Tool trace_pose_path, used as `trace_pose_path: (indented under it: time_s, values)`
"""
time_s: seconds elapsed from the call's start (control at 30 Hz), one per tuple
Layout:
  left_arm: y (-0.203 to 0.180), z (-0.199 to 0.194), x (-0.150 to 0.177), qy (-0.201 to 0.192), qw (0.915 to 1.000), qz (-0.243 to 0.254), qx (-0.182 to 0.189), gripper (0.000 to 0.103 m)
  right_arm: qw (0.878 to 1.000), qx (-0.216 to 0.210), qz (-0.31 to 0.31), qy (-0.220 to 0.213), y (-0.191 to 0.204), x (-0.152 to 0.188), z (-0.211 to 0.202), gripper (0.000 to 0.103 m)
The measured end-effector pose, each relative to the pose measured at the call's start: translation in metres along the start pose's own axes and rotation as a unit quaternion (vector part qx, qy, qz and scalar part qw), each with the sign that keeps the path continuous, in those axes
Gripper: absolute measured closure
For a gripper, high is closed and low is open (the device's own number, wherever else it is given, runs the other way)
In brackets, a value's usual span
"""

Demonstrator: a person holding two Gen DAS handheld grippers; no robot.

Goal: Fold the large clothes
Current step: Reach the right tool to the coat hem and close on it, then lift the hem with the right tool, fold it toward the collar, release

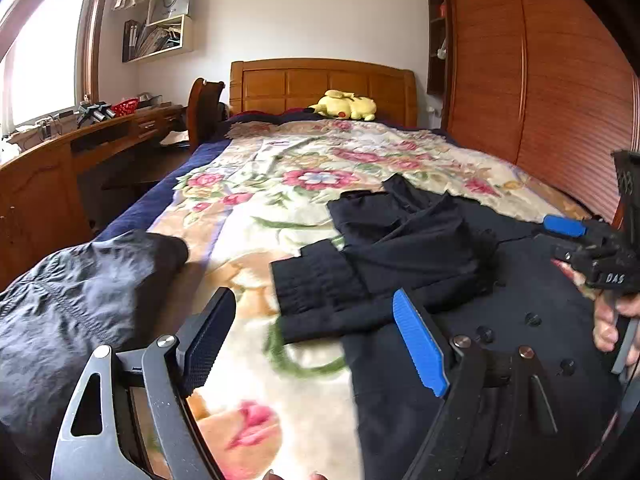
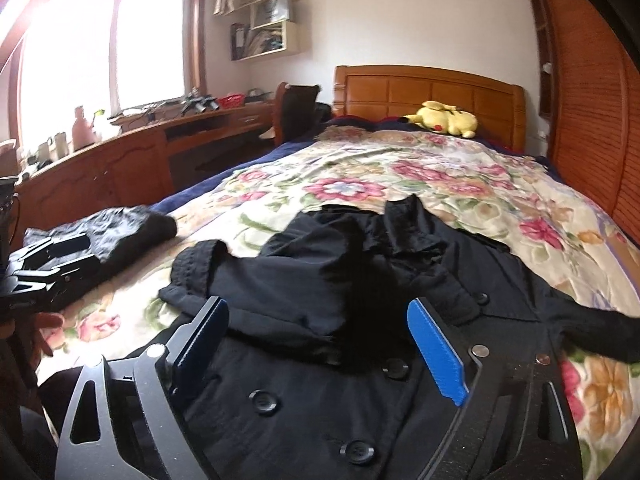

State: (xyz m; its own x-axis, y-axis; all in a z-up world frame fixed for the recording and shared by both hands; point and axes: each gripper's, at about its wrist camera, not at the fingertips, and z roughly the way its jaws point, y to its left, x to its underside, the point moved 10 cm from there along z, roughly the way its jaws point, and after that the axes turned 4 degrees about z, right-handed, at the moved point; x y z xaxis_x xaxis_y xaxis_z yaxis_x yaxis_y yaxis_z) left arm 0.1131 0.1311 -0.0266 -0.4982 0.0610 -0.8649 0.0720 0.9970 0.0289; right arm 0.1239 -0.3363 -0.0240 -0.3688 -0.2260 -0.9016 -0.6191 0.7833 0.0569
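The black coat lies on the bed, one sleeve folded across. Both grippers, left and right, gape empty; the sleeve at 10 o'clock may slip loose if dragged.

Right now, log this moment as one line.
stage: coat fold underway | black coat: on floral blanket, left sleeve folded over chest | left gripper: jaws open, empty | right gripper: jaws open, above coat

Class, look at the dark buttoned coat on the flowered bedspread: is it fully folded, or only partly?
Partly folded. The dark buttoned coat has one sleeve laid across its front; the other sleeve remains spread out sideways.
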Motion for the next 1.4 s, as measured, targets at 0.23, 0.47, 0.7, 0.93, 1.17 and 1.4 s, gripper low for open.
trace_pose_path:
  time_s: [0.23,0.47,0.7,0.93,1.17,1.4]
  values:
    - [0.030,-0.001,0.011,0.006,0.9999,-0.004,-0.010,0.021,0.997,-0.008,-0.066,0.040,0.029,-0.012,0.036,0.015]
    - [0.044,-0.004,0.016,0.005,0.9998,-0.005,-0.018,0.021,0.986,-0.043,-0.118,0.109,0.058,0.003,0.099,0.020]
    - [0.047,-0.003,0.016,0.000,0.9998,-0.010,-0.016,0.021,0.970,-0.073,-0.148,0.179,0.071,0.026,0.145,0.025]
    - [0.052,0.007,0.017,0.004,0.9995,-0.030,-0.008,0.021,0.962,-0.065,-0.174,0.199,0.076,0.035,0.164,0.027]
    - [0.045,0.008,0.014,0.000,0.9997,-0.023,-0.006,0.021,0.962,-0.068,-0.181,0.194,0.079,0.037,0.168,0.042]
    - [0.043,0.010,0.016,0.003,0.9997,-0.022,-0.008,0.021,0.965,-0.069,-0.188,0.171,0.085,0.033,0.162,0.090]
